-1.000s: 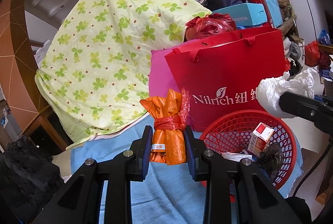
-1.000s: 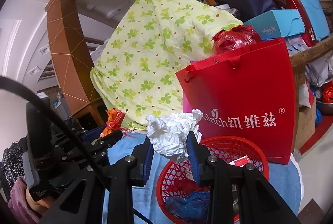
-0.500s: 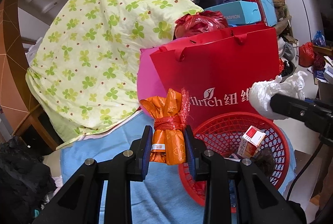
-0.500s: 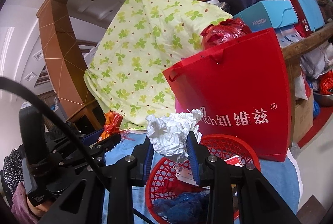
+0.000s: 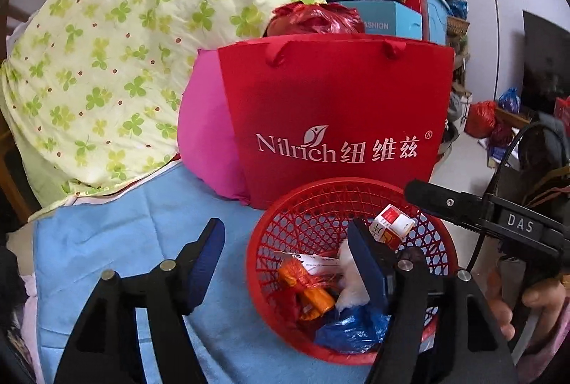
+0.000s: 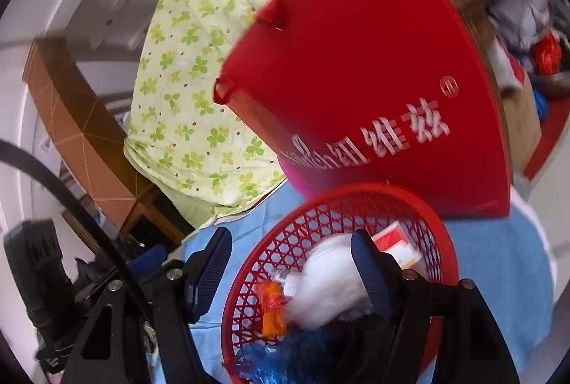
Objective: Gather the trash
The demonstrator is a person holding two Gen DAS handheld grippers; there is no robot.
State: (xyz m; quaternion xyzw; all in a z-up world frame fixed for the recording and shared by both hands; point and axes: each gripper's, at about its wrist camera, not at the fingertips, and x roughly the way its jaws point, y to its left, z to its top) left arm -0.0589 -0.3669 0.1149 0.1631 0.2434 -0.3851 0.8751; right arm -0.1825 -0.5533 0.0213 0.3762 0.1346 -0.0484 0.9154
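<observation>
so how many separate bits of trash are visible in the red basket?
5, though more may be buried. Red-and-white carton at the far side, orange wrapper left of centre, white crumpled paper beside it, printed slip behind those, blue plastic bag at the near rim.

A red paper shopping bag [image 5: 335, 113] with white lettering stood upright on a blue cloth [image 5: 117, 241], with a pink bag [image 5: 206, 141] pressed against its left side. Left of them, a pale green quilt [image 5: 107, 45] printed with clover leaves was draped over something bulky. Behind the bag's top edge sat a crumpled red plastic bag [image 5: 317, 20] and a light blue box [image 5: 388, 22], among other stacked clutter.
</observation>
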